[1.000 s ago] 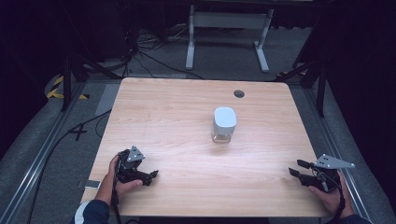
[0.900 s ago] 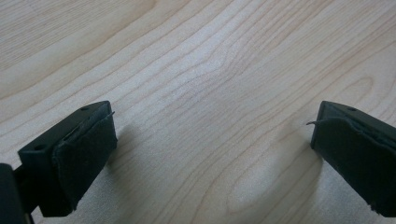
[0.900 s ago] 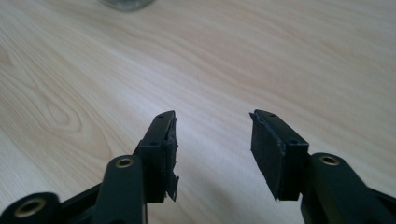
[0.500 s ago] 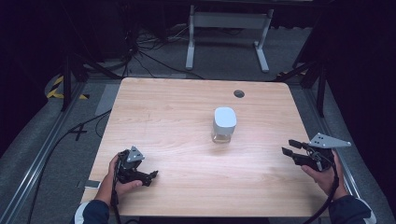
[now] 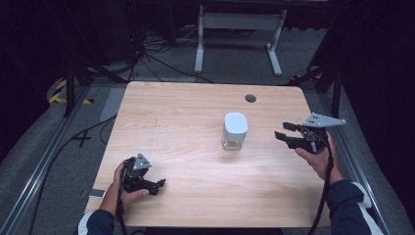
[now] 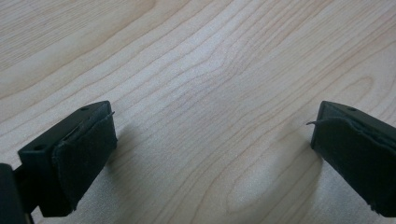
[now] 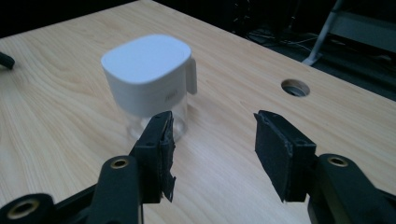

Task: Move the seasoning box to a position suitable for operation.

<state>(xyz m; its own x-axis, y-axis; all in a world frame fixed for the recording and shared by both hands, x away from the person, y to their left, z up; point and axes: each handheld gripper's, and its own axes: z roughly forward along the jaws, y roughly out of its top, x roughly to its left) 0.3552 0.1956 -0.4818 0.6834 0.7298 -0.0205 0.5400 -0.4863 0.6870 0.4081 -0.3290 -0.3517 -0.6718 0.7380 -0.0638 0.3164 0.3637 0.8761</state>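
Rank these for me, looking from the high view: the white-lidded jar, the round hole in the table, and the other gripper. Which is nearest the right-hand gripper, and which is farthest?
Measured from the right gripper:
1. White-lidded jar, just to its left near the table's middle.
2. Round hole, toward the table's far edge.
3. Left gripper, across the table by the near left corner.

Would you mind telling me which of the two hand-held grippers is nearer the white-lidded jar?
The right hand-held gripper: it is raised beside the jar, jaws open toward it, while the left hand-held gripper sits low at the table's near edge.
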